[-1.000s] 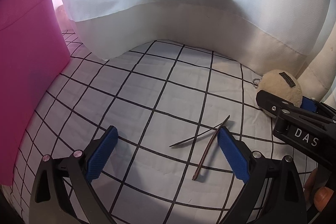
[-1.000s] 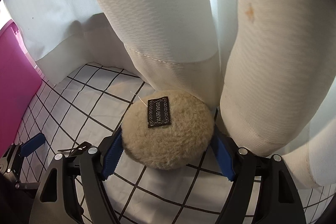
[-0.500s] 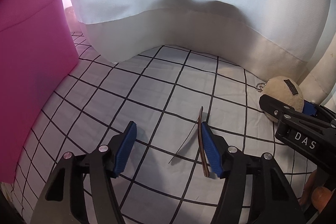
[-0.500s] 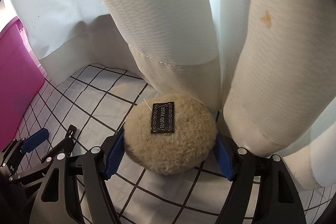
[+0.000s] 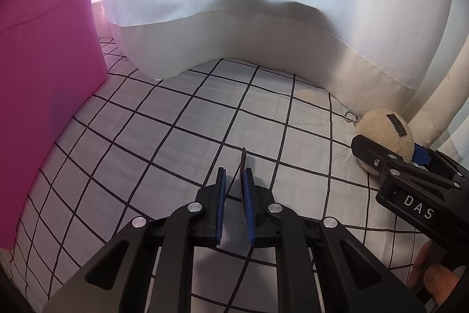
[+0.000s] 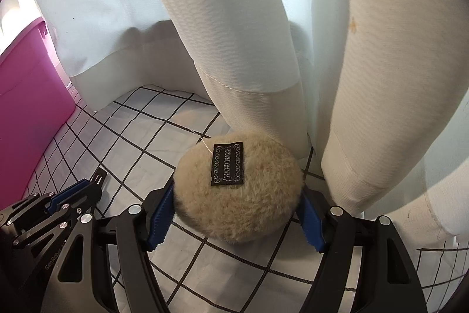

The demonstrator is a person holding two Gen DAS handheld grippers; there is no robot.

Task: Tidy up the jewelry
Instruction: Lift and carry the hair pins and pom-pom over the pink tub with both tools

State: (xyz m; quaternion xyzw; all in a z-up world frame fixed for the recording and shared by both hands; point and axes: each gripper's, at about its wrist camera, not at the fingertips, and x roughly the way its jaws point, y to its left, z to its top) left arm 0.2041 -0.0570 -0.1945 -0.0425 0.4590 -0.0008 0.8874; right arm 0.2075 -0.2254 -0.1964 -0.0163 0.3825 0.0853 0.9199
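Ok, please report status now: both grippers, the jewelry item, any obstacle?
Left gripper shut on thin hair clip. Right gripper shut on fluffy pompom, resting on checked cloth. No obstacle seen; pink bin stands aside.

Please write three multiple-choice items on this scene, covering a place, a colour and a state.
1. Where does the fluffy pouch sit?
A. inside the bin
B. between the right gripper's fingers
C. on the curtain

2. What colour is the bin?
A. pink
B. green
C. black

3. How does the left gripper stand?
A. wide open, nothing between its fingers
B. shut on the pouch
C. shut on the thin hairpin

Answers:
1 B, blue pads press on both its sides.
2 A, its wall is bright pink.
3 C, the pin's tip pokes out past the closed pads.
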